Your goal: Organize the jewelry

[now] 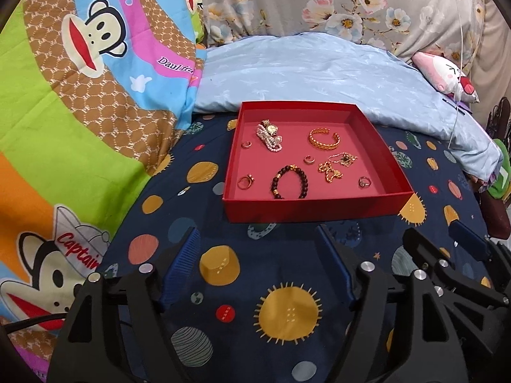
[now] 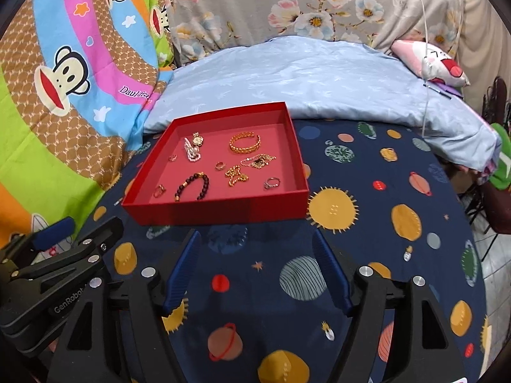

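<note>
In the left wrist view, the left gripper hovered above the dark planet-print bedsheet, just short of the near wall of the red tray, with its blue fingers spread wide and nothing between them; this stand-off probably kept the whole tray in sight and both fingers free to descend on a small piece. All visible jewelry lay inside the tray, each piece apart from its neighbours except the gold watch, which touched the pearl bracelet. The gold cuff bangle lay toward the back, the dark bead bracelet against the near wall, the gold chain right of centre, and small rings at the left and right margins. The right gripper showed at the lower right, alongside the left one. In the right wrist view, the right gripper was likewise spread and empty, held over the bedsheet before the tray's right near corner, so its reach favoured the silver ring and the chain. No piece lay on the sheet outside the tray. This layout would fit either pieces already gathered and spaced in the tray or loose pieces awaiting sorting; the views do not settle which.
</note>
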Available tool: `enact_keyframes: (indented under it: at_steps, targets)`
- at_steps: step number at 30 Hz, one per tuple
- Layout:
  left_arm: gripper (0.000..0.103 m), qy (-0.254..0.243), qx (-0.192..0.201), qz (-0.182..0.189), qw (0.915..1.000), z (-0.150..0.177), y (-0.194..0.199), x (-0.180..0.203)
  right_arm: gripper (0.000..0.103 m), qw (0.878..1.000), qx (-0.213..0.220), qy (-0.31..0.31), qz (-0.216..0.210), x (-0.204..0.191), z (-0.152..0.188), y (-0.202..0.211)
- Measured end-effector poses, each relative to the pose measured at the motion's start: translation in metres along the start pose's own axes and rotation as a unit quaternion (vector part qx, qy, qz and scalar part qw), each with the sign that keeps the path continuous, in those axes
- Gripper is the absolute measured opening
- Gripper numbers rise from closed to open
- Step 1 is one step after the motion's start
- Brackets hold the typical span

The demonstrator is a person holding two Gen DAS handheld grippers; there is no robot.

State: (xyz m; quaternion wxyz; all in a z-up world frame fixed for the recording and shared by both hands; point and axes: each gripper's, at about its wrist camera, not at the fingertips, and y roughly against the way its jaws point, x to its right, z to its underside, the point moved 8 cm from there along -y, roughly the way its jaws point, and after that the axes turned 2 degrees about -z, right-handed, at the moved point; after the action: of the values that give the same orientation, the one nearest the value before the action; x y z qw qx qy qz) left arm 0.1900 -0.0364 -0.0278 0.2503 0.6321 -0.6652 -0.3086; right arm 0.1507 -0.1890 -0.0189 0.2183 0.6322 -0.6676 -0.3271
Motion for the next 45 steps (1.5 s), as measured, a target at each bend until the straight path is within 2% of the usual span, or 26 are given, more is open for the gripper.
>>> enact_keyframes:
  at_steps: [6, 20, 45]
  targets:
    - [0.079, 0.000, 0.010, -0.017, 0.9998, 0.008, 0.016, -0.006, 0.071, 1.000, 0.004, 0.000, 0.002, -0.002, 0.008, 0.015]
    - [0.085, 0.006, 0.022, -0.040, 0.9990, 0.009, 0.038, -0.020, 0.073, 1.000, 0.014, 0.006, 0.002, -0.011, 0.006, 0.030]
    - [0.085, 0.006, 0.020, -0.042, 0.9989, 0.008, 0.043, -0.024, 0.073, 1.000, 0.016, 0.007, 0.003, -0.011, 0.006, 0.032]
